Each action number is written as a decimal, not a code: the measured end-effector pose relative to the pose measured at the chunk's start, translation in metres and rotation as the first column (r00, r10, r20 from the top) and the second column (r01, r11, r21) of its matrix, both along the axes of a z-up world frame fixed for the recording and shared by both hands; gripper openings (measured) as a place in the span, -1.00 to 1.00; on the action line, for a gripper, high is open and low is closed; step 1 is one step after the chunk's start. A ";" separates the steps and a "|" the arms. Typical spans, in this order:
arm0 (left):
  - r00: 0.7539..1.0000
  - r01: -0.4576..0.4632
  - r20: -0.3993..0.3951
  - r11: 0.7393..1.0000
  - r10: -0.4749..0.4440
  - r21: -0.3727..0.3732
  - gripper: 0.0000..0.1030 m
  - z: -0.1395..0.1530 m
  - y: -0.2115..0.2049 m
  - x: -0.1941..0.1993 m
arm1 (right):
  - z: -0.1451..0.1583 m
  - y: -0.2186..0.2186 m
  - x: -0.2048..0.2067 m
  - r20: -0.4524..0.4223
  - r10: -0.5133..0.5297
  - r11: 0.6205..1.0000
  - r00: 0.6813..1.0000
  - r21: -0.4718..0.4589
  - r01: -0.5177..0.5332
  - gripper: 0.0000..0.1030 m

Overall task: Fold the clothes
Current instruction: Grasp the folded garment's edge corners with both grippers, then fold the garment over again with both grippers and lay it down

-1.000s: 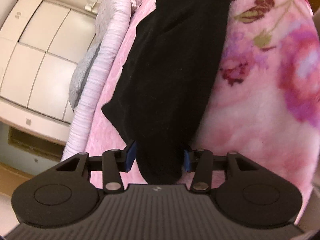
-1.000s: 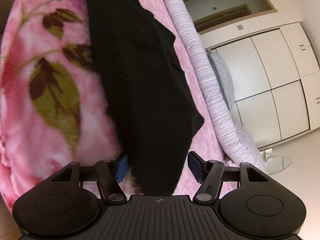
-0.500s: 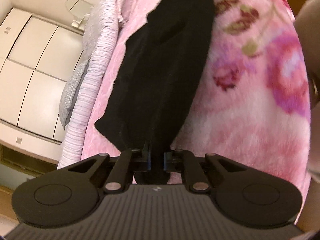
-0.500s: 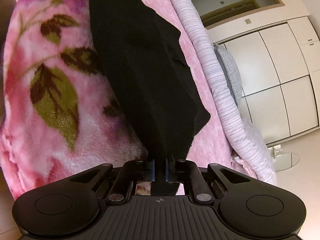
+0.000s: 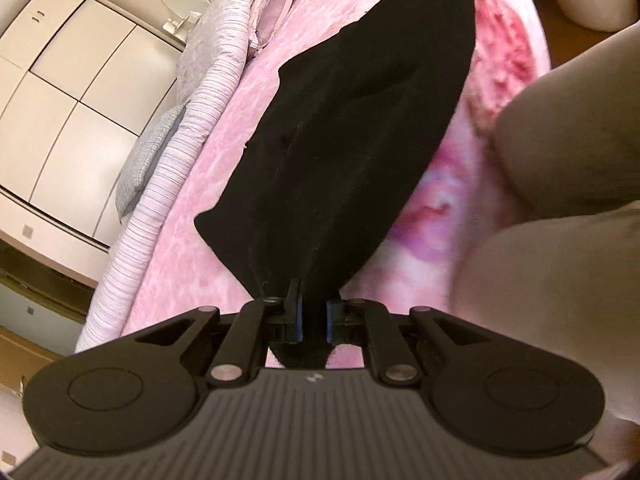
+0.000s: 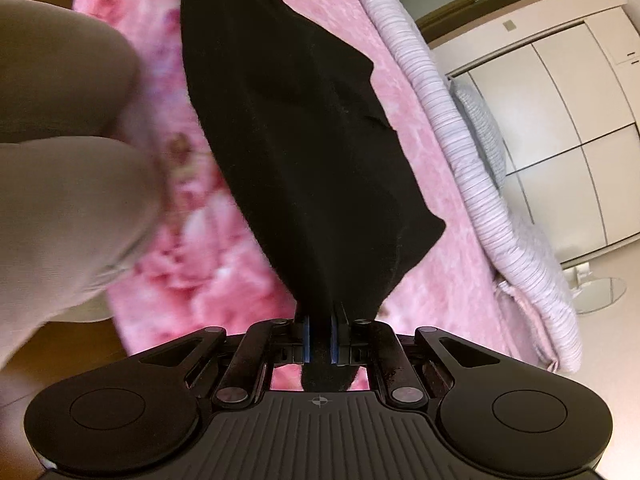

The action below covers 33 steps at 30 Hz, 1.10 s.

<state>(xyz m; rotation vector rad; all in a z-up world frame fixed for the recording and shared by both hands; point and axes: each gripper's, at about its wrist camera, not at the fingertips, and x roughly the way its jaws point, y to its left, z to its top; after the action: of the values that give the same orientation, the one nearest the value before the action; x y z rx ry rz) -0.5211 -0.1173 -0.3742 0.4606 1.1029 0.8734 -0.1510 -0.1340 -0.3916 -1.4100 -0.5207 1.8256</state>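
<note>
Pink floral blanket (image 5: 208, 264) on bed. Black garment (image 5: 352, 152) stretched along it, near end lifted. Left gripper (image 5: 313, 314) and right gripper (image 6: 319, 338) each clamped on a corner. Keep hem taut, carry level toward far edge.

We found both wrist views evenly and warmly lit, with soft indoor light and no hard shadows or glare, though the black garment (image 5: 352, 152) read as a near-featureless dark mass with only faint folds. Motion blur smeared the floral pink blanket (image 6: 208, 240) and the beige trouser legs (image 5: 560, 240) at the frame sides, while each gripper body in the foreground stayed sharp. The fisheye lenses bent the white wardrobe doors (image 5: 72, 112) and the striped quilt edge (image 6: 472, 168) into curves, and the corners fell into dark vignette.
</note>
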 end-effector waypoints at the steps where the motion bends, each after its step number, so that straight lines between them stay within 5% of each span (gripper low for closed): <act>1: 1.000 -0.001 0.005 1.000 0.001 -0.004 -0.84 0.002 -0.008 -0.001 | 0.002 -0.009 0.000 -0.005 0.002 1.000 1.000 -0.009 -0.002 -0.85; 8: 0.999 0.001 0.052 0.999 0.001 -0.035 -0.83 0.037 -0.021 -0.008 | 0.042 -0.021 0.004 -0.071 0.027 0.996 0.997 -0.087 -0.033 -0.85; 12: 0.996 0.037 0.082 0.998 -0.032 -0.057 -0.82 0.070 0.002 -0.012 | 0.091 0.010 0.013 -0.195 0.030 0.984 0.980 -0.165 -0.062 -0.85; 19: 0.978 0.078 0.200 0.991 -0.056 -0.107 -0.78 0.130 0.105 -0.020 | 0.161 0.111 0.029 -0.372 0.023 0.970 0.928 -0.216 -0.110 -0.84; 22: 0.949 0.010 0.313 0.990 0.035 -0.140 -0.60 0.143 0.178 -0.020 | 0.171 0.173 0.025 -0.421 -0.039 0.986 0.906 -0.166 -0.034 -0.71; 25: 0.869 -0.131 0.449 0.972 0.208 -0.196 -0.48 0.139 0.253 -0.022 | 0.168 0.239 0.024 -0.517 -0.192 0.980 0.834 -0.144 0.136 -0.37; 29: 0.712 -0.249 0.582 0.916 0.392 -0.313 -0.42 0.122 0.305 -0.043 | 0.149 0.286 0.034 -0.607 -0.329 0.944 0.723 -0.242 0.226 -0.23; 31: 0.628 -0.249 0.619 0.875 0.472 -0.414 -0.37 0.106 0.319 -0.059 | 0.131 0.296 0.039 -0.617 -0.385 0.920 0.686 -0.319 0.230 -0.22; 33: 0.522 -0.246 0.623 0.802 0.583 -0.544 -0.37 0.083 0.328 -0.076 | 0.111 0.304 0.045 -0.614 -0.462 0.881 0.640 -0.403 0.249 -0.22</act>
<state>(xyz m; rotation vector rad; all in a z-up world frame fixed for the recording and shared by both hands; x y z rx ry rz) -0.5972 0.2111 -0.2914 -0.5597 0.5273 1.0941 -0.1059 0.1700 -0.2807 -0.7808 0.4174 1.9518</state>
